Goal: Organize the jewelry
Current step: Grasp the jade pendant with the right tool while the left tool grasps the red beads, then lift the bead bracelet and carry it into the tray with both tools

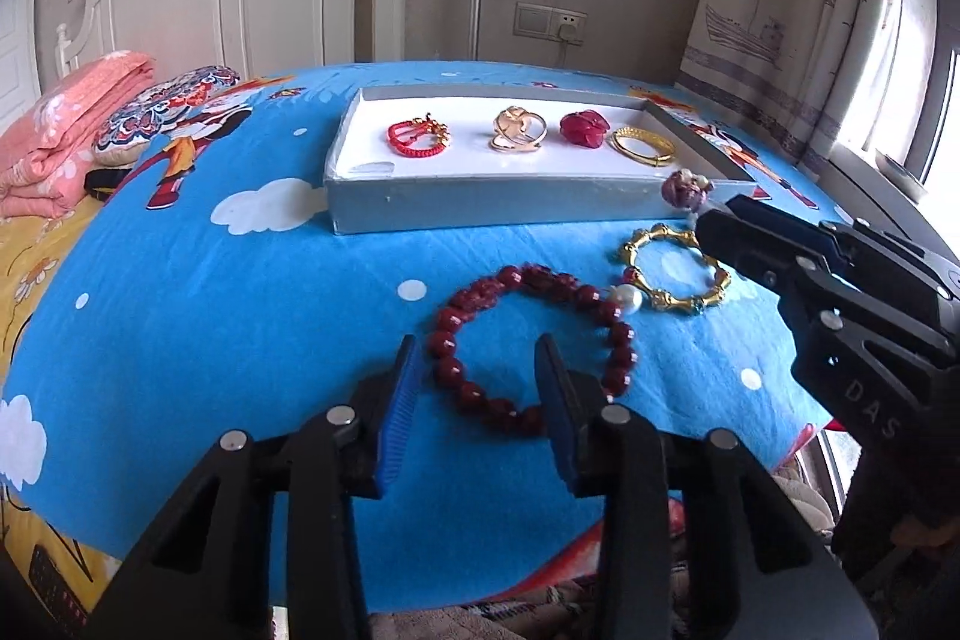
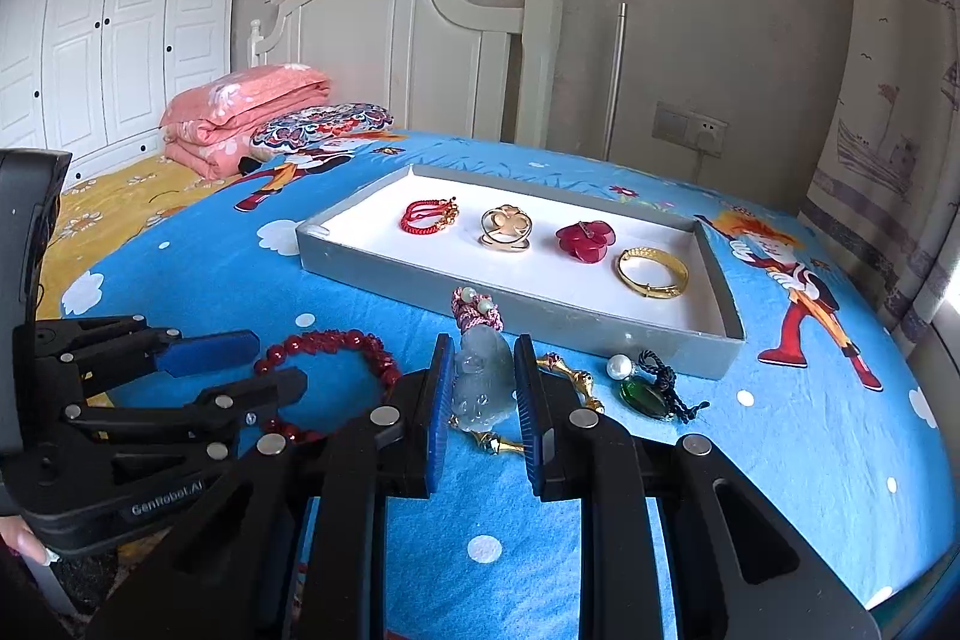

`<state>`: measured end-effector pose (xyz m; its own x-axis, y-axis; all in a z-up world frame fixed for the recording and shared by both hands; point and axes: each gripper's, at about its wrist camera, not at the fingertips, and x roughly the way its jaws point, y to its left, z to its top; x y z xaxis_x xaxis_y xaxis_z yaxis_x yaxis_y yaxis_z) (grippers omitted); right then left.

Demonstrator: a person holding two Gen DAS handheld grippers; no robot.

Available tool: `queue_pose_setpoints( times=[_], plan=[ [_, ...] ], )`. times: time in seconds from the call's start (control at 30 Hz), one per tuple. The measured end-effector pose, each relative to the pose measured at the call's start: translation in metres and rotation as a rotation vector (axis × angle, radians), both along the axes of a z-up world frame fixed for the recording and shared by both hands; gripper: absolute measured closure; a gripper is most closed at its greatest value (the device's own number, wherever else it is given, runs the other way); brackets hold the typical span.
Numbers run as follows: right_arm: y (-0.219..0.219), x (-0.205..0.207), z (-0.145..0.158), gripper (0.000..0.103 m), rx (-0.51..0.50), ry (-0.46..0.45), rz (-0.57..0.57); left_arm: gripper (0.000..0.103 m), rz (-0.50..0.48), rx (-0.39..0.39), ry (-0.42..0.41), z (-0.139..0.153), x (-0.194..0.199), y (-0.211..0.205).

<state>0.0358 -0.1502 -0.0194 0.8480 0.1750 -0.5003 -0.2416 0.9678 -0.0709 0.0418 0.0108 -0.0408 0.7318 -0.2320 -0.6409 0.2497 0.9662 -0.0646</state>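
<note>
A grey box (image 1: 480, 205) (image 2: 498, 307) with a white floor lies on the blue bed. It holds a red cord bracelet (image 2: 427, 214), a gold ring piece (image 2: 506, 225), a red flower (image 2: 585, 239) and a gold bangle (image 2: 653, 270). My right gripper (image 2: 483, 388) (image 1: 708, 214) is shut on a pale jade pendant (image 2: 480, 382) with a pink knot (image 1: 686, 187), held above the bed near the box's front wall. My left gripper (image 1: 477, 388) (image 2: 240, 358) is open over a red bead bracelet (image 1: 528, 340) (image 2: 330, 376). A gold bamboo bangle (image 1: 678, 268) and a pearl (image 1: 627, 301) lie beside it.
A green pendant on a dark cord (image 2: 651, 394) and a pearl (image 2: 618, 367) lie in front of the box. A folded pink quilt (image 2: 240, 118) and a patterned pillow (image 2: 324, 124) sit at the head of the bed. A curtain (image 1: 798, 10) hangs at the right.
</note>
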Motion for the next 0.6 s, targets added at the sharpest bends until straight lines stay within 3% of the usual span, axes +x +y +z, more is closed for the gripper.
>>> queue_pose_setpoints(
  times=[0.13, 0.5, 0.6],
  plan=[
    [-0.002, -0.001, -0.001, 0.082, 0.007, 0.001, -0.004, 0.065, 0.057, -0.04, 0.037, 0.0, 0.019, 0.017],
    [-0.008, 0.001, 0.0, 0.082, 0.023, 0.003, -0.022, 0.065, -0.045, 0.019, 0.023, 0.006, 0.031, -0.012],
    [-0.009, 0.001, 0.0, 0.082, 0.026, 0.002, -0.027, 0.08, -0.06, 0.048, 0.037, 0.0, 0.036, -0.019]
  ],
)
